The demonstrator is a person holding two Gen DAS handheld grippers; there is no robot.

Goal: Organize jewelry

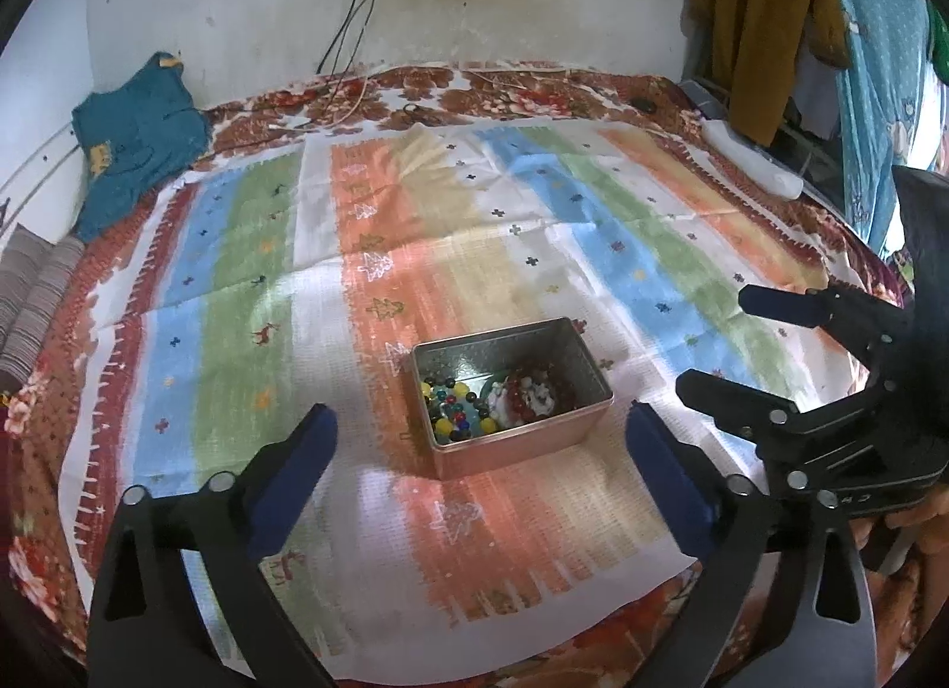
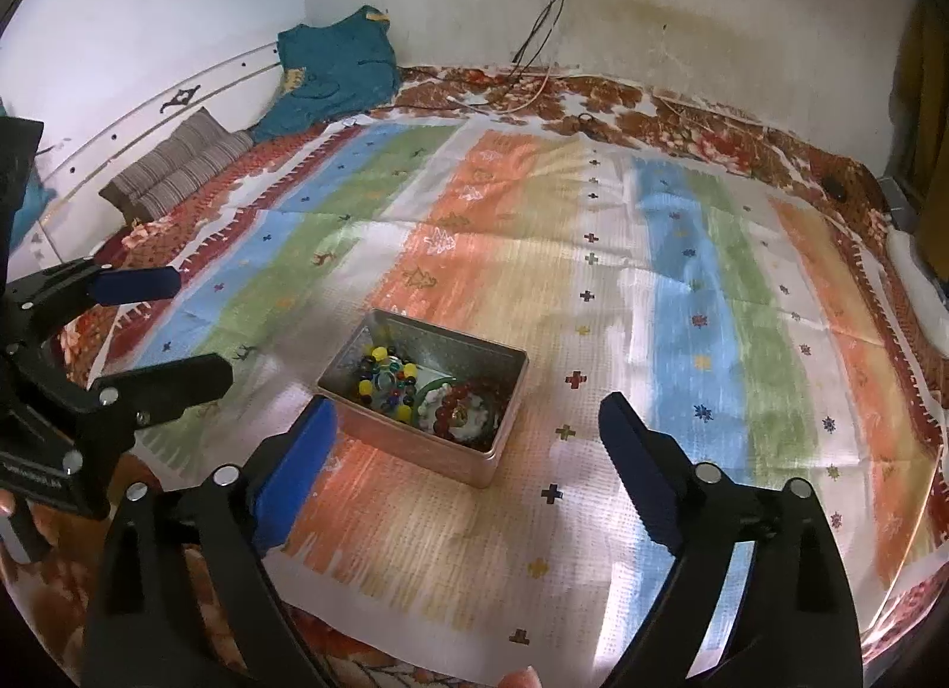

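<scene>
Jewelry point(image 1: 504, 400) fills tin point(image 1: 584, 427), jaws apart

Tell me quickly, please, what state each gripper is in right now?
Left gripper: open, fingers wide apart, holding nothing.
Right gripper: open, fingers wide apart, holding nothing.
</scene>
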